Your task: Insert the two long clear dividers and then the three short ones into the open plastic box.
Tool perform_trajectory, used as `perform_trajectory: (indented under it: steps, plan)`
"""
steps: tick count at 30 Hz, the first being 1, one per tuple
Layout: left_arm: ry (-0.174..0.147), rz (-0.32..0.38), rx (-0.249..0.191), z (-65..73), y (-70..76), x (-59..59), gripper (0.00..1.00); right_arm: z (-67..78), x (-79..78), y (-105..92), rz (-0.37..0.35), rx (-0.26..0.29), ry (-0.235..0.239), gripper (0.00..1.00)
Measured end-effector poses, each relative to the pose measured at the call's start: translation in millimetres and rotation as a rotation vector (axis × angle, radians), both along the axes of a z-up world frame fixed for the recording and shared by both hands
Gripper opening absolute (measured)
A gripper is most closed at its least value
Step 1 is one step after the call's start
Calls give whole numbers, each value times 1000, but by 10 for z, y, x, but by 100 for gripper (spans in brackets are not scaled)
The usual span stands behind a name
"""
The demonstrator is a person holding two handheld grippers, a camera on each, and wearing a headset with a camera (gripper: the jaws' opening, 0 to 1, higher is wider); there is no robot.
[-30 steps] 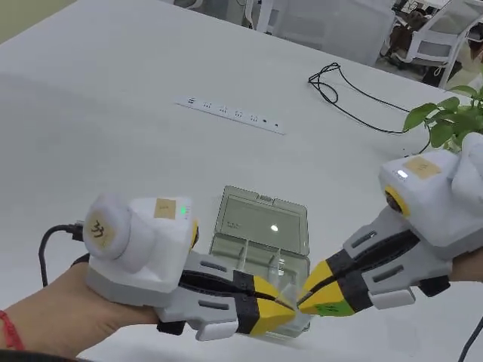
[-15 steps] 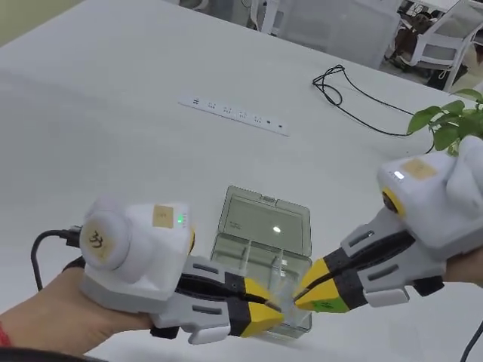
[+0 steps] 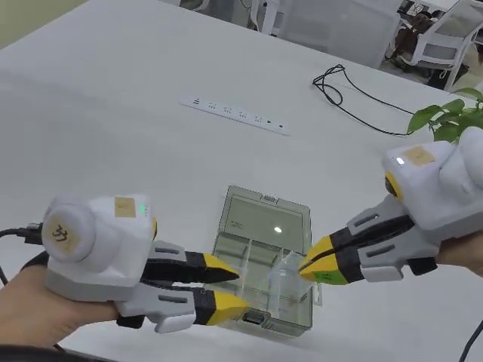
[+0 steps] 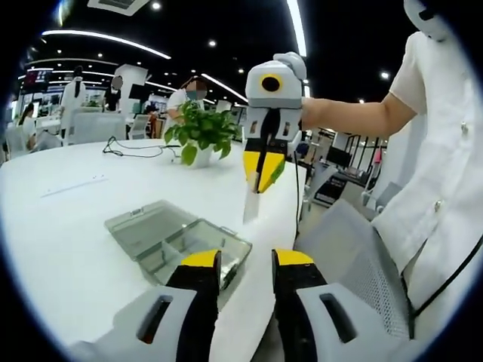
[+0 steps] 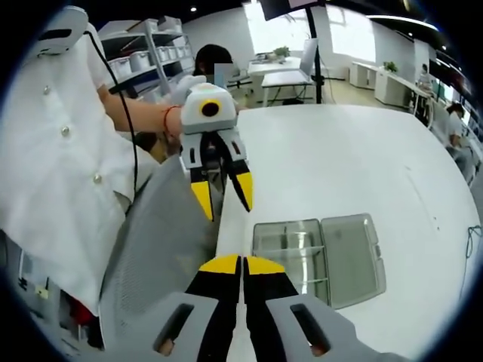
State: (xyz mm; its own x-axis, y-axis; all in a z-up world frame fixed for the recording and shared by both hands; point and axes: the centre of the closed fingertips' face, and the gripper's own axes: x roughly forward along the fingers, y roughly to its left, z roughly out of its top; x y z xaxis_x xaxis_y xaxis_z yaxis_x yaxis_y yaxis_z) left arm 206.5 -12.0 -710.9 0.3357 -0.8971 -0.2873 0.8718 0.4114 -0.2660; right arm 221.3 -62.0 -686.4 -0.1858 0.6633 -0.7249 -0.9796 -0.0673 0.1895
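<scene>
The open clear plastic box (image 3: 262,320) lies on the white table, its lid (image 3: 266,217) folded back flat. Clear dividers stand upright inside it. My right gripper (image 3: 303,268) hovers over the box's right side, shut on a short clear divider (image 3: 285,265). In the left gripper view the right gripper (image 4: 259,181) holds this divider (image 4: 251,208) hanging down above the box (image 4: 178,240). My left gripper (image 3: 231,286) is open at the box's left edge with nothing between its fingers. The right gripper view shows the left gripper (image 5: 221,197) open beside the box (image 5: 315,256).
A white power strip (image 3: 234,115) lies further back on the table. A black cable (image 3: 355,92) loops at the back right, next to a green plant (image 3: 447,119). The table's near edge runs just below the box. Chairs stand beyond the far edge.
My left gripper has opened, let go of the divider and drawn back to the left. The right gripper keeps the divider over the box.
</scene>
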Motion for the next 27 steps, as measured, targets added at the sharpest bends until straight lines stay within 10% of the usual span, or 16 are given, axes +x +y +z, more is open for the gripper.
perform_trajectory:
  steps: [8, 27]
  plan:
    - [-24, 53, 38, -73, 159, 104, 51, -212, 257, -52, -21, -64, -77, 3]
    - [-23, 109, 104, -313, 344, 234, 94, -605, 539, 56, -71, -56, -62, 3]
